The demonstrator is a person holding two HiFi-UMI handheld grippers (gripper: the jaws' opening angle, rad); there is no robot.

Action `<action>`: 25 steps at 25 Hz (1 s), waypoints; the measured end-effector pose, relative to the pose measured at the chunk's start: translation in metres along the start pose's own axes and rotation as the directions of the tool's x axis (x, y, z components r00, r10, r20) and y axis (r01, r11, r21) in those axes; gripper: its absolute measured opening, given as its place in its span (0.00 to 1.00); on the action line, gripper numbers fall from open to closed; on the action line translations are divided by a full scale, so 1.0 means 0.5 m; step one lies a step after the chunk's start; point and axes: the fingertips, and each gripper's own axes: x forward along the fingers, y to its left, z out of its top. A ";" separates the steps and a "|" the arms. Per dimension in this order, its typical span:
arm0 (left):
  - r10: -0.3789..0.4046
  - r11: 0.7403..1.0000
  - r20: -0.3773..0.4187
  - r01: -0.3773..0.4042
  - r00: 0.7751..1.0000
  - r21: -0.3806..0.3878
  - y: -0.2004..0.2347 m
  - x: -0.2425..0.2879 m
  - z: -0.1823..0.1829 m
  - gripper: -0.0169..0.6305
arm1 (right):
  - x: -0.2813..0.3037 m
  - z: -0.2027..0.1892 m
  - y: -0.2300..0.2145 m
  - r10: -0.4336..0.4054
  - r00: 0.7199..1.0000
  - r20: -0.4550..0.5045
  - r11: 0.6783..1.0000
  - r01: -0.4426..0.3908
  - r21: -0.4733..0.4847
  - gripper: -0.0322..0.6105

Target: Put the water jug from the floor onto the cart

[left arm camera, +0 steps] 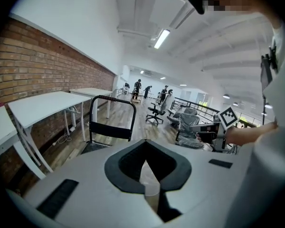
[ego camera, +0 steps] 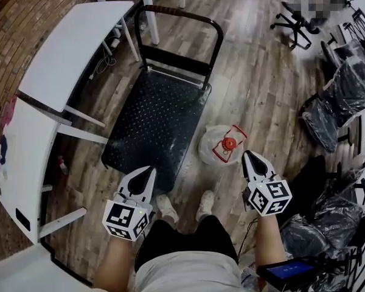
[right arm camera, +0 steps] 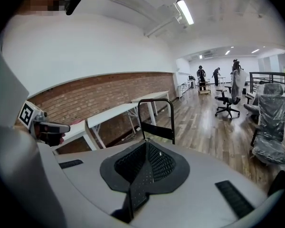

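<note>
The clear water jug (ego camera: 221, 145) with a red cap and red handle lies on the wooden floor, just right of the cart's near corner. The black platform cart (ego camera: 157, 119) stands ahead of me, its upright push handle (ego camera: 177, 18) at the far end. My left gripper (ego camera: 150, 171) hovers over the cart's near edge, jaws together and empty. My right gripper (ego camera: 248, 155) hangs just right of the jug, also shut and empty. The left gripper view shows closed jaw tips (left arm camera: 146, 161) and the cart's handle (left arm camera: 112, 101). The right gripper view shows meshed closed tips (right arm camera: 146, 144) before the same handle (right arm camera: 156, 103).
White desks (ego camera: 73, 47) line the brick wall on the left, close beside the cart. Plastic-wrapped office chairs (ego camera: 340, 96) crowd the right side. My shoes (ego camera: 185, 207) stand behind the cart and jug. A lit screen (ego camera: 290, 269) sits at the lower right.
</note>
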 end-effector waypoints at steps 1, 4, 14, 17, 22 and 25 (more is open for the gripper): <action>0.018 1.000 -0.008 -0.018 1.000 0.000 0.003 0.013 -0.008 0.03 | 0.014 -0.009 -0.015 0.005 1.000 -0.003 1.000 -0.005 0.002 0.05; 0.047 0.999 -0.028 -0.047 0.999 0.003 0.002 0.067 -0.032 0.03 | 0.056 -0.041 -0.058 0.028 0.999 -0.023 1.000 -0.028 -0.012 0.05; 0.000 1.000 -0.047 0.000 0.999 0.009 -0.021 0.287 -0.130 0.03 | 0.206 -0.224 -0.194 0.064 0.986 -0.153 0.995 -0.075 -0.066 0.20; -0.007 1.000 -0.061 0.008 0.998 0.007 -0.021 0.337 -0.172 0.03 | 0.245 -0.291 -0.228 0.057 0.980 -0.192 0.995 -0.071 -0.071 0.30; -0.005 1.000 -0.085 0.005 0.996 0.006 -0.018 0.381 -0.227 0.03 | 0.310 -0.395 -0.260 0.046 0.964 -0.260 0.992 -0.075 -0.102 0.51; -0.004 1.000 -0.097 0.004 0.995 0.007 -0.017 0.388 -0.251 0.03 | 0.351 -0.447 -0.272 0.035 0.954 -0.297 0.988 -0.077 -0.131 0.60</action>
